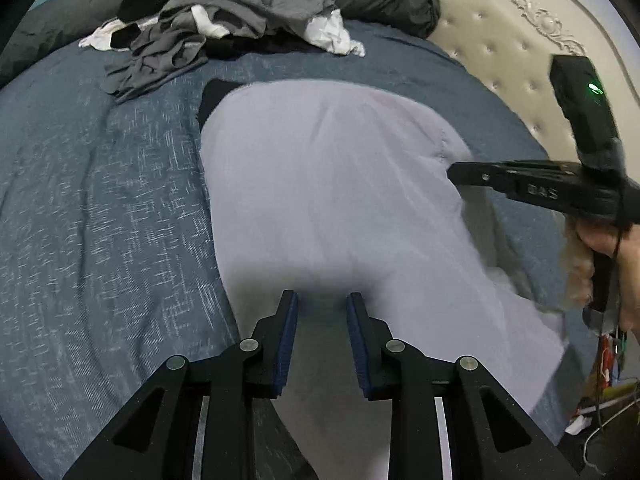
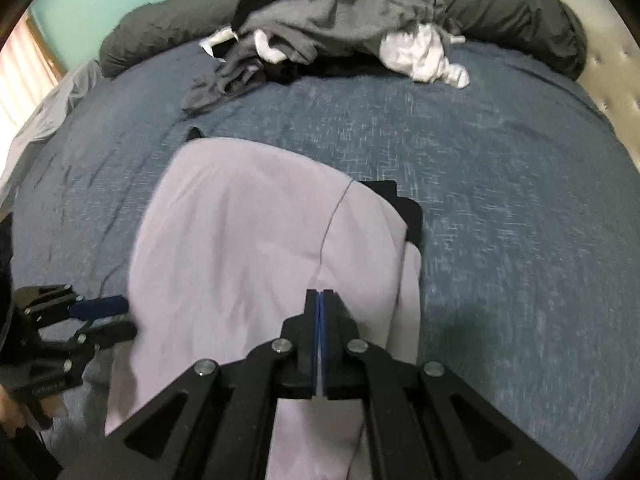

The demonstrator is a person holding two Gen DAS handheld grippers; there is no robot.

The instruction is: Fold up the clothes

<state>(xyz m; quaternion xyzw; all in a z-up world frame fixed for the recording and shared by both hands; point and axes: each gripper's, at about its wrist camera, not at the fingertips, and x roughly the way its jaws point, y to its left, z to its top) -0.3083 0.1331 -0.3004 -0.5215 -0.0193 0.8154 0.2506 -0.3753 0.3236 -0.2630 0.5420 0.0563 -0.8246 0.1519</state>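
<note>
A pale lilac garment (image 1: 328, 184) lies spread on the blue bedspread (image 1: 100, 220), over a black garment (image 1: 212, 96) whose corners stick out. My left gripper (image 1: 322, 300) is open above the lilac cloth's near part, holding nothing. My right gripper (image 1: 452, 170) comes in from the right and is shut on the lilac garment's right edge. In the right wrist view the right gripper (image 2: 320, 294) has its jaws closed on a fold of the lilac garment (image 2: 240, 240), and the open left gripper (image 2: 120, 316) shows at the cloth's left edge.
A heap of grey, black and white clothes (image 1: 224, 20) lies at the far side of the bed, also in the right wrist view (image 2: 328, 28). A dark rolled duvet (image 2: 520, 12) lies behind it. A cream tufted headboard (image 1: 500, 40) stands at the right.
</note>
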